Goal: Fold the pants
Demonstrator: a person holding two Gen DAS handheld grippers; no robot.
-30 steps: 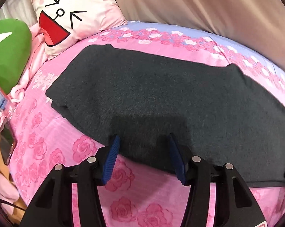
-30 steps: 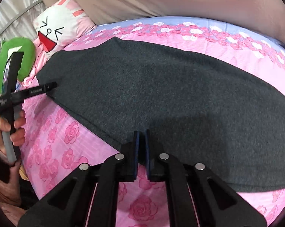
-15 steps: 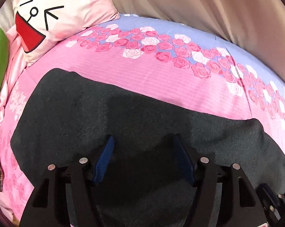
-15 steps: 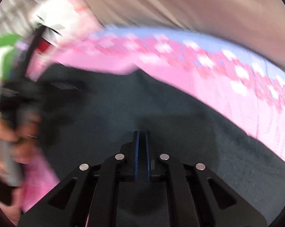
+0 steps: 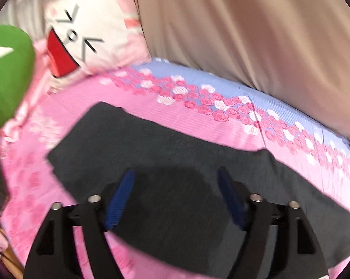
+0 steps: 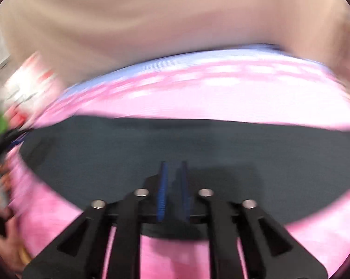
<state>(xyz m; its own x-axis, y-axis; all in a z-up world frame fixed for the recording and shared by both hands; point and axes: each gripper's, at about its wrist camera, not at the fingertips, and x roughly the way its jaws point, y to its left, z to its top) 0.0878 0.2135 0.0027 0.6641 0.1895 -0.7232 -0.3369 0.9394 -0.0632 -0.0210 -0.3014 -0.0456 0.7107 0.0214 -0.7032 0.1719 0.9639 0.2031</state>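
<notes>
The dark grey, soft knit pants are spread flat on the pink rose-print bedsheet, beneath and ahead of both jaws. Limp, light cloth is judged; an edge is best pinched. The left gripper has just been opening wide, nothing between; the right gripper has been parting slightly, empty. Much is blurred, and the near hem is hidden.

My left camera sits just behind my left fingers and looks forward and down along them, close over the dark pants on the bed, with the cartoon pillow at the upper left and the beige curtain behind. My right camera looks the same way past my right fingers, also close, its picture blurred. Both views share the pants, the pink sheet's far edge, the curtain and the pillow.
</notes>
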